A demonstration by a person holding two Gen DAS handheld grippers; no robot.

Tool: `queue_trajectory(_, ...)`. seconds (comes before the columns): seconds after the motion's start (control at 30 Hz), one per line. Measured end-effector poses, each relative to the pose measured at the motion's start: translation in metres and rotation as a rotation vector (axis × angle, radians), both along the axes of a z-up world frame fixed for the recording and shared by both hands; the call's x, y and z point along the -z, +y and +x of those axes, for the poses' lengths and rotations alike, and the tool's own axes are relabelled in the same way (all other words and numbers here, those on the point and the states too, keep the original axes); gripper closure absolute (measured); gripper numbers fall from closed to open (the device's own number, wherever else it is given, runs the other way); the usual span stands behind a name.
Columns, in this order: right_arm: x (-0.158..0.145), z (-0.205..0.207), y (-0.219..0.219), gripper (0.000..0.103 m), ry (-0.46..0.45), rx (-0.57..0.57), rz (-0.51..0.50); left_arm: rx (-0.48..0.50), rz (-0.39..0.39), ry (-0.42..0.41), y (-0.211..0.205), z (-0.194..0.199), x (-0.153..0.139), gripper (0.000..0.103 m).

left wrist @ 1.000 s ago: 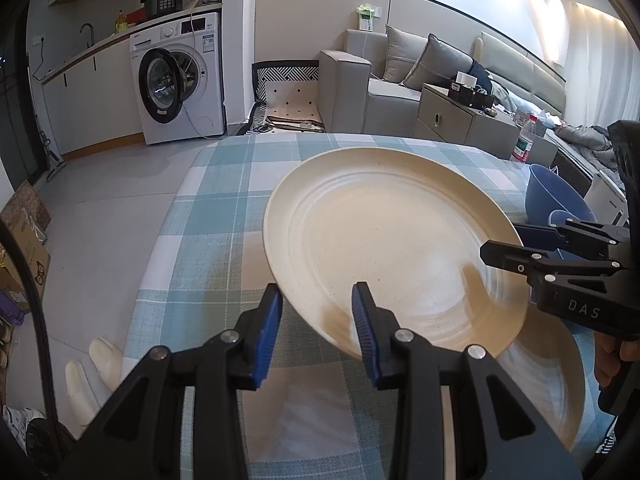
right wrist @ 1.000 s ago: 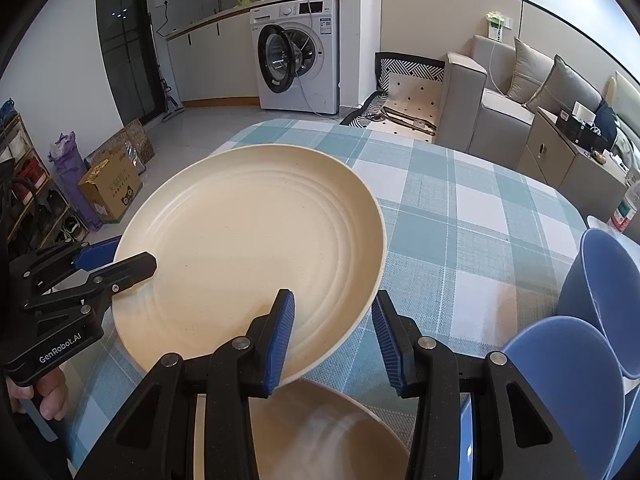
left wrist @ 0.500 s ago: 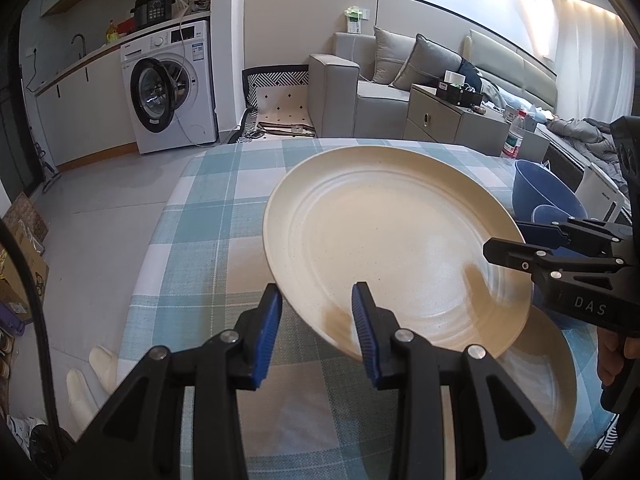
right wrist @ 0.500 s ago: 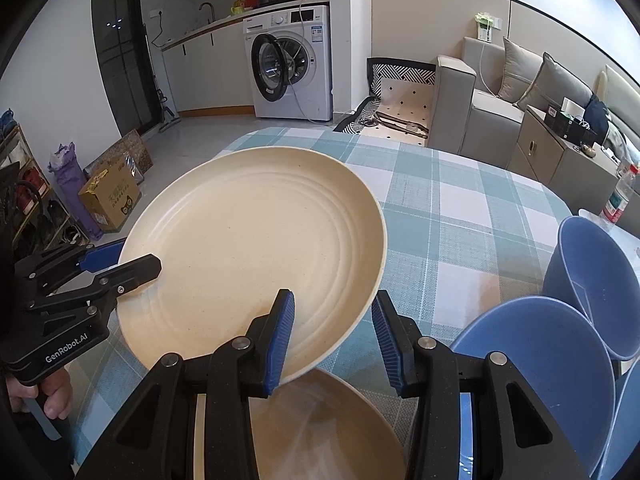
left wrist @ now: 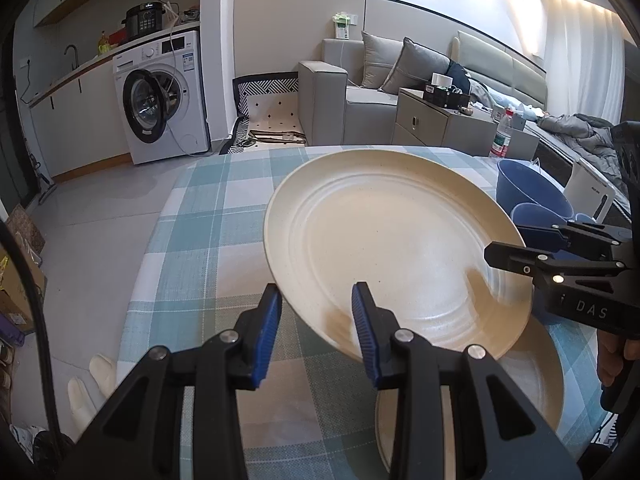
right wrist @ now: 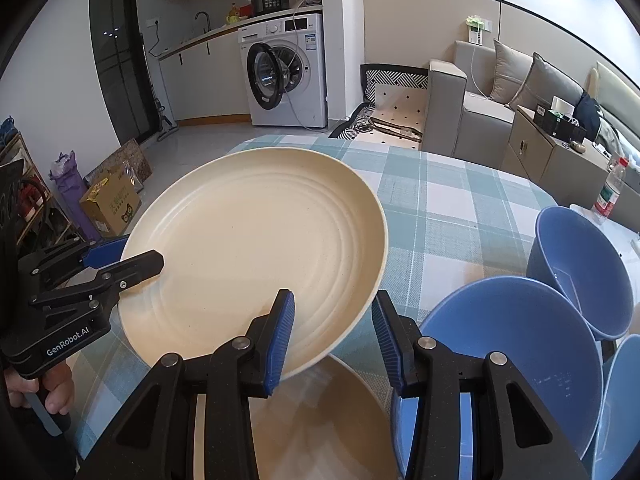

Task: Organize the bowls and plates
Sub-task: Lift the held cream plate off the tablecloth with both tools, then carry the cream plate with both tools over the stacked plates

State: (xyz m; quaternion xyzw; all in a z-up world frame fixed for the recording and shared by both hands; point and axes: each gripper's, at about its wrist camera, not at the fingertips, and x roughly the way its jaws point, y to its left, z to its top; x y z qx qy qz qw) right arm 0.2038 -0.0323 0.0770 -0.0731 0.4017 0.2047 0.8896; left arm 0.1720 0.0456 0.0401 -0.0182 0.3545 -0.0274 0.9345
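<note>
A large cream plate (left wrist: pixel 392 248) (right wrist: pixel 256 240) is held tilted above the checked table. My left gripper (left wrist: pixel 316 320) straddles its near-left rim, and my right gripper (right wrist: pixel 332 332) straddles the opposite rim; each jaw pair stands apart with the rim between, and contact with the pads is unclear. The right gripper also shows in the left wrist view (left wrist: pixel 560 264), the left gripper in the right wrist view (right wrist: pixel 100 268). A second cream plate (left wrist: pixel 532 392) (right wrist: pixel 316 420) lies flat on the table beneath. Blue bowls (right wrist: pixel 512 360) (left wrist: pixel 532 196) stand to the right.
The table has a teal and white checked cloth (left wrist: pixel 208 240) (right wrist: pixel 452 208) with its left edge close by. A washing machine (left wrist: pixel 160 96), a sofa (left wrist: pixel 360 92) and a cabinet (left wrist: pixel 432 120) stand beyond. A water bottle (right wrist: pixel 610 194) stands at the far right.
Both grippers and the plate have risen and tipped a little; the room beyond shifts down in both views. The plate stays in the same place between the jaws.
</note>
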Motion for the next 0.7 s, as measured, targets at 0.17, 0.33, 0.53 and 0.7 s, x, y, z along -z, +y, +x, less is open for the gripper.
queue_trajectory(0.17,-0.001,-0.01,-0.007,0.061,-0.003,0.008,0.003,0.011,0.005,-0.008,-0.006,-0.004,-0.002,0.069)
queue_trajectory(0.33,-0.002,-0.019,-0.016,0.061,-0.005,0.022,0.009,0.029,0.011,-0.008,-0.014,-0.007,-0.003,0.068)
queue_trajectory(0.53,-0.003,-0.029,-0.025,0.061,-0.005,0.026,0.018,0.047,0.012,0.014,-0.022,-0.013,0.005,0.068)
queue_trajectory(0.7,-0.002,-0.038,-0.029,0.061,-0.006,0.023,0.023,0.051,0.015,0.012,-0.026,-0.021,0.006,0.068)
